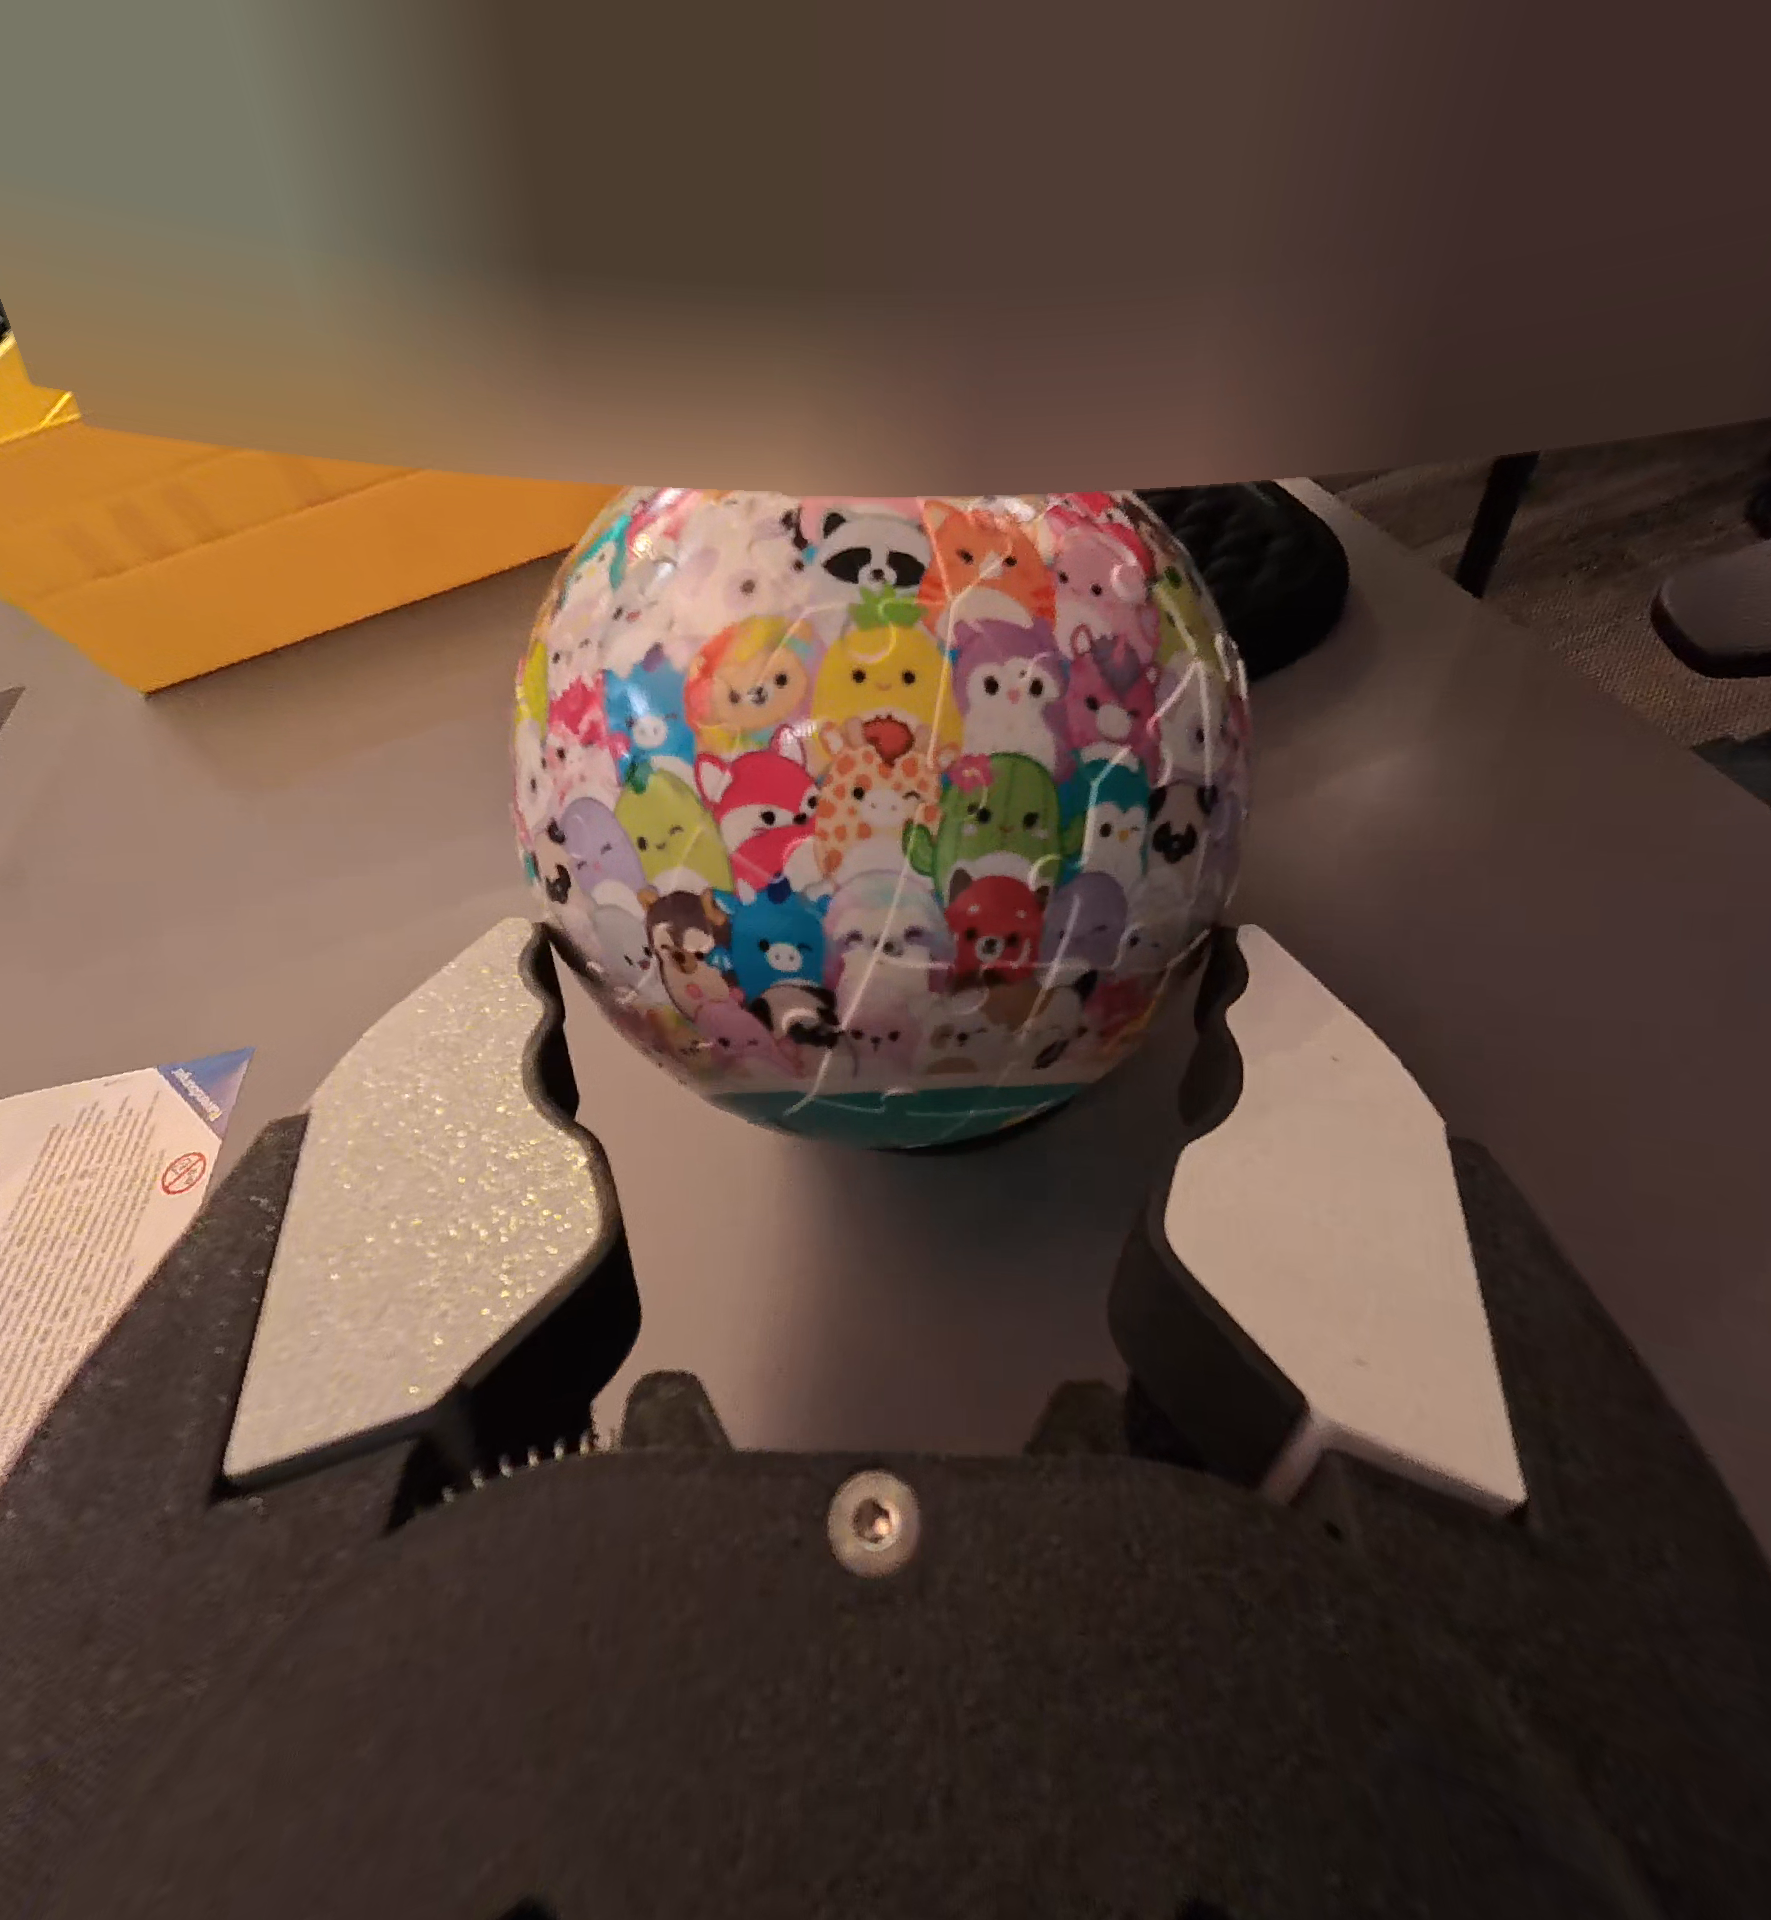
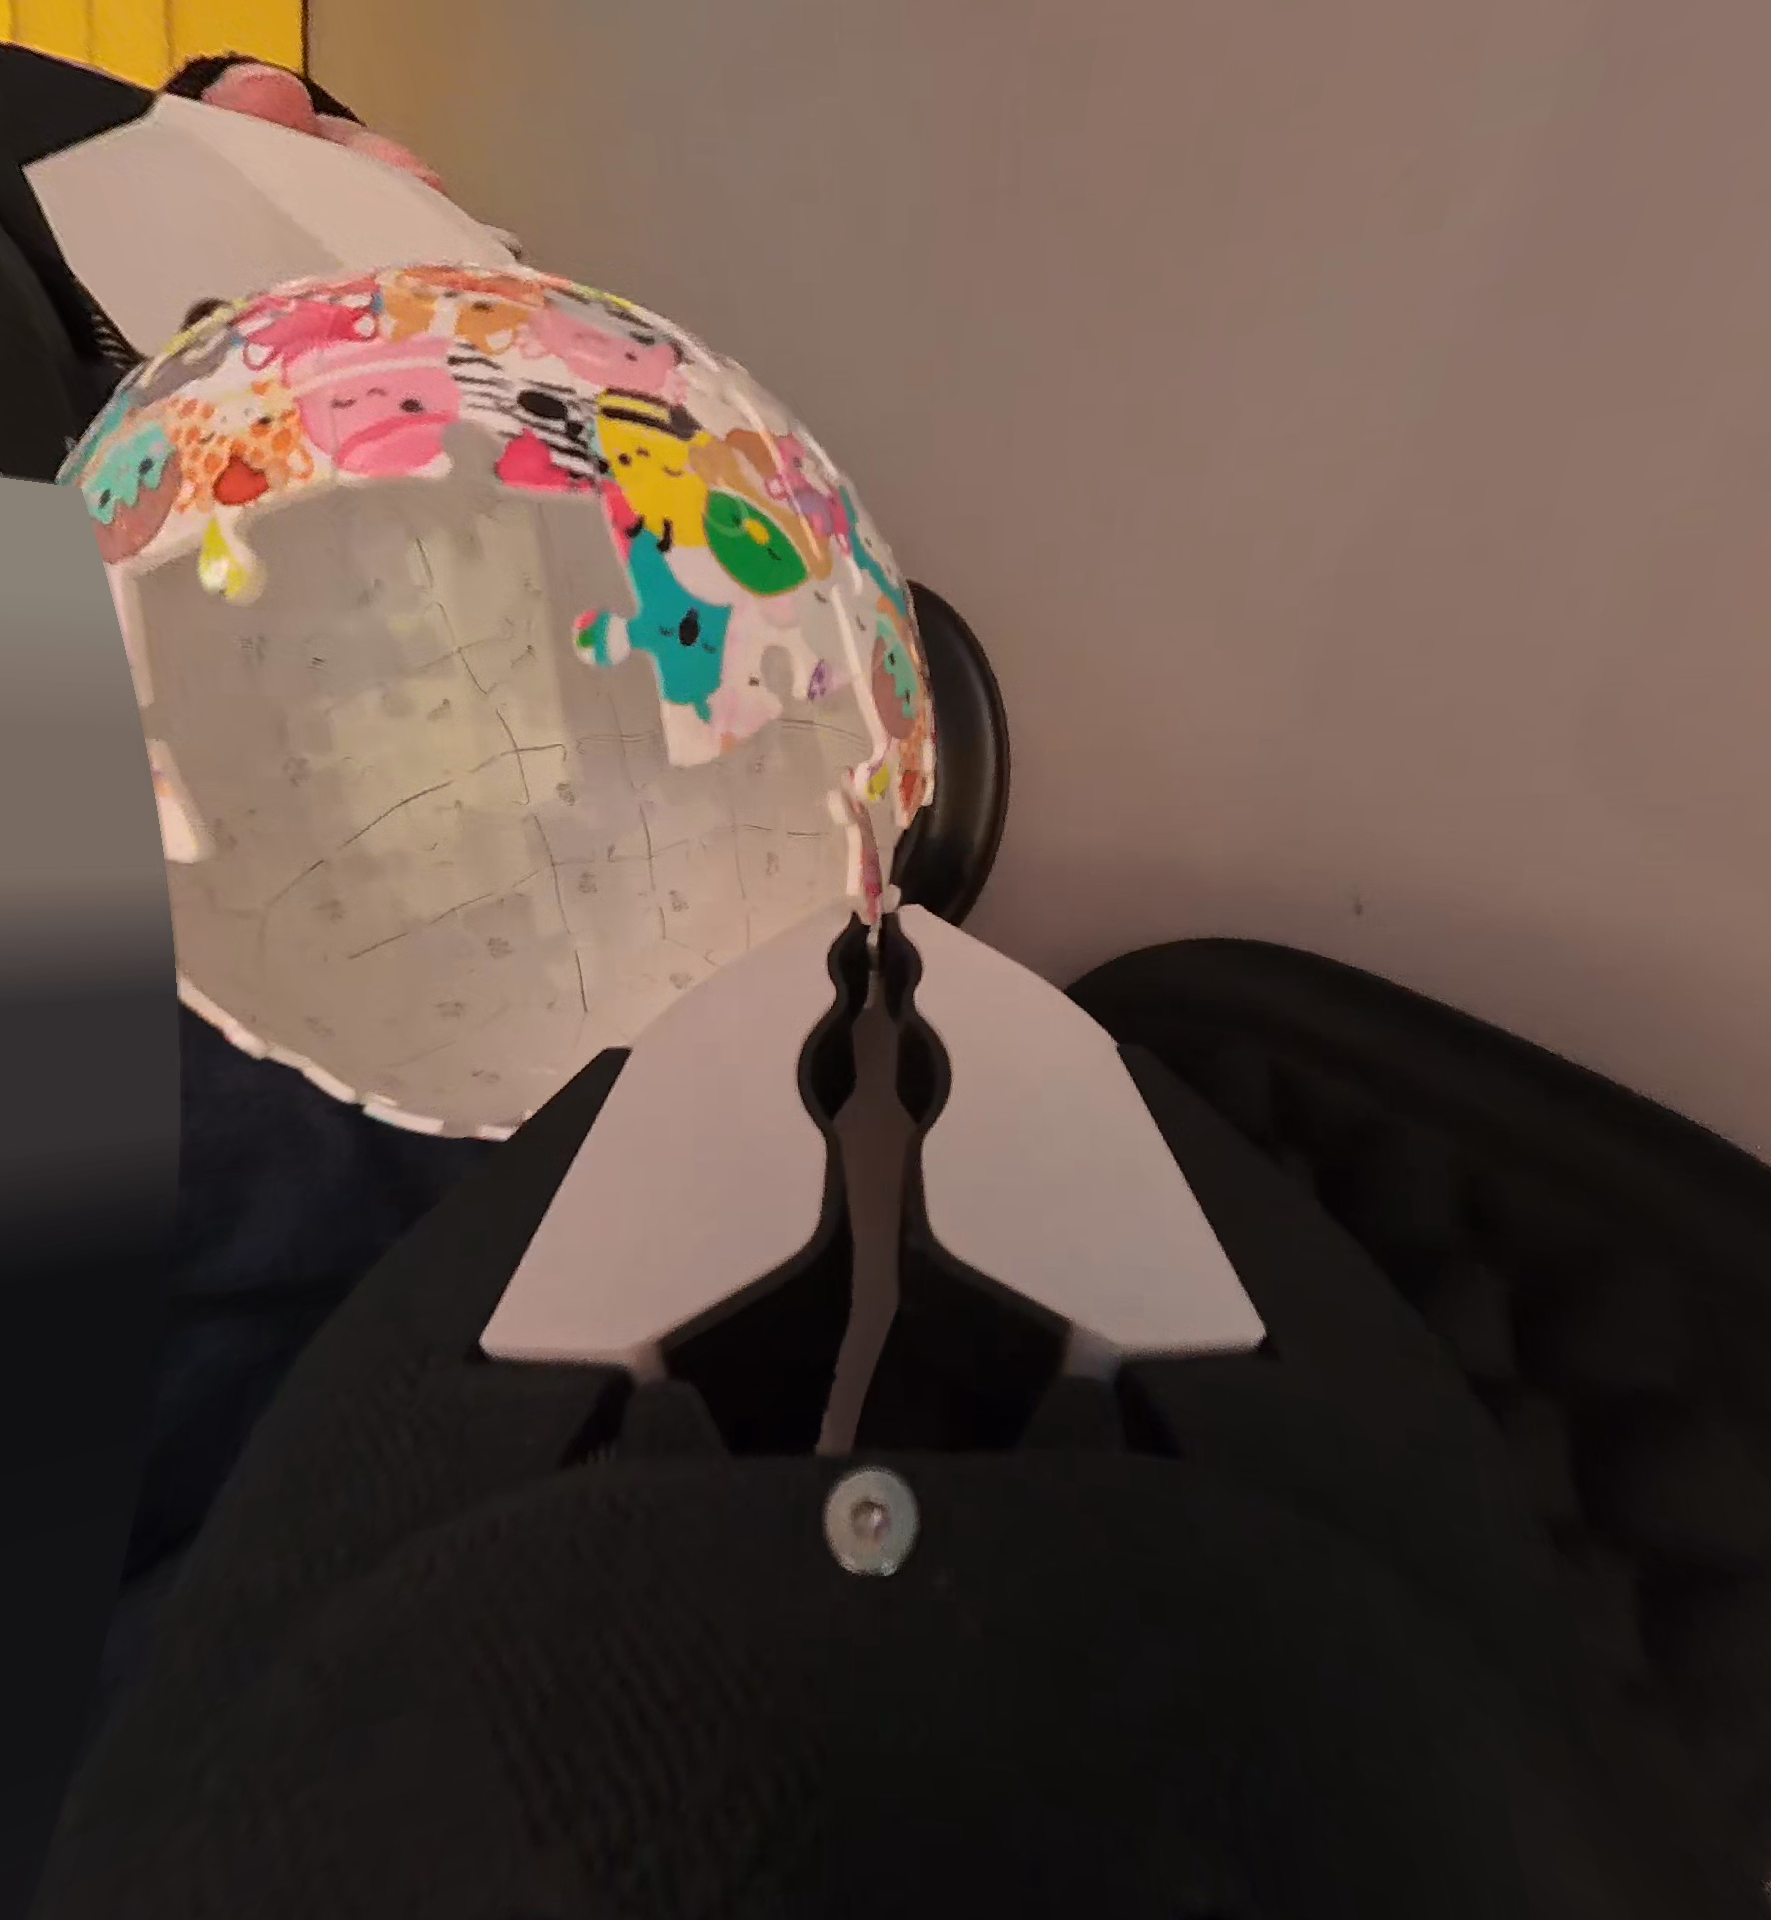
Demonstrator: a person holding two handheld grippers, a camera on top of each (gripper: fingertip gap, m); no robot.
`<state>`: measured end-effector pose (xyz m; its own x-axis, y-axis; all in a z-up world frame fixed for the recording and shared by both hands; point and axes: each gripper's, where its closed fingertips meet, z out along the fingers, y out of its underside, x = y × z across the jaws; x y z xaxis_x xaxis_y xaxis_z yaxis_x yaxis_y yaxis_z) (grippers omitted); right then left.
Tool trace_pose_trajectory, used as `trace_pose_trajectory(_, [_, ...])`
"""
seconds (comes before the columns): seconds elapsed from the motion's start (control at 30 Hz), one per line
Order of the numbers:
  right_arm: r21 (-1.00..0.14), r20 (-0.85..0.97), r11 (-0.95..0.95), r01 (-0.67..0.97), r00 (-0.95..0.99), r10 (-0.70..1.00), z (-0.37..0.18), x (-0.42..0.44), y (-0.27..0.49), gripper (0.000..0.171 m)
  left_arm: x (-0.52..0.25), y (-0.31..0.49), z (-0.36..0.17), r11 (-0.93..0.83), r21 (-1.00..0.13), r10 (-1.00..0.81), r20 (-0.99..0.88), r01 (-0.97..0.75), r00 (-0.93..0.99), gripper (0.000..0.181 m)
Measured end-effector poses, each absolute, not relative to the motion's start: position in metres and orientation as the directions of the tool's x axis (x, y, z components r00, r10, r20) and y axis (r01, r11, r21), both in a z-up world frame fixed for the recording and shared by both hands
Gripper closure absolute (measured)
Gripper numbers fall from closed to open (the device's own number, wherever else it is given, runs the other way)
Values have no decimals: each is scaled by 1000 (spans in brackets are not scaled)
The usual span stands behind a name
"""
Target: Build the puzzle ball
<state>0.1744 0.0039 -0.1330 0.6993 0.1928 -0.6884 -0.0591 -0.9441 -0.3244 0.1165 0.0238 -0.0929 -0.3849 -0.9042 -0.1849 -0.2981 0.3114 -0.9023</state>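
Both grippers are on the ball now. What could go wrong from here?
The right gripper pinches only the thin jagged rim of the colourful cartoon-printed puzzle ball; pulling may pop pieces loose. The left gripper spans its lower curve with wide jaws, so the shell could roll off its black round stand.

1. My left wrist camera sat low over the grey table (image 1: pixel 237 831), looking forward and close at the puzzle ball (image 1: pixel 881 810).
2. My right wrist camera looked, rolled sideways, into the ball's open side (image 2: pixel 424 790); both views shared it.
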Motion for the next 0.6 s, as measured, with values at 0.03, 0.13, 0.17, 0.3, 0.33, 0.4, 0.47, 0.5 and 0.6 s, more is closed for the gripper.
trace_pose_trajectory(0.03, [-320,-685,-946,-53,703,192,-134,175,4,168,116,24,-93,311,-902,-904,-184,-299,-386,66])
trace_pose_trajectory(0.13, [-321,-669,-946,-46,718,192,-135,176,4,168,115,24,-92,318,-898,-902,-189,-303,-389,67])
trace_pose_trajectory(0.17, [-319,-673,-947,-45,714,193,-134,175,3,168,115,24,-92,319,-897,-902,-189,-305,-389,67])
trace_pose_trajectory(0.3, [-303,-670,-952,-40,719,183,-138,175,3,168,114,23,-91,327,-892,-900,-192,-312,-392,68])
trace_pose_trajectory(0.33, [-299,-671,-954,-38,718,182,-139,174,2,168,114,23,-91,330,-891,-899,-195,-313,-393,68])
trace_pose_trajectory(0.4, [-295,-668,-955,-33,722,181,-139,174,2,168,114,22,-89,341,-886,-896,-205,-314,-394,68])
trace_pose_trajectory(0.47, [-288,-665,-957,-28,725,179,-139,172,2,168,113,20,-87,349,-884,-894,-214,-312,-394,69])
trace_pose_trajectory(0.5, [-286,-662,-958,-25,728,179,-140,171,1,168,113,20,-85,350,-884,-894,-216,-310,-393,70])
trace_pose_trajectory(0.6, [-271,-668,-962,-31,726,165,-141,170,1,168,112,20,-82,349,-885,-895,-218,-308,-388,72])
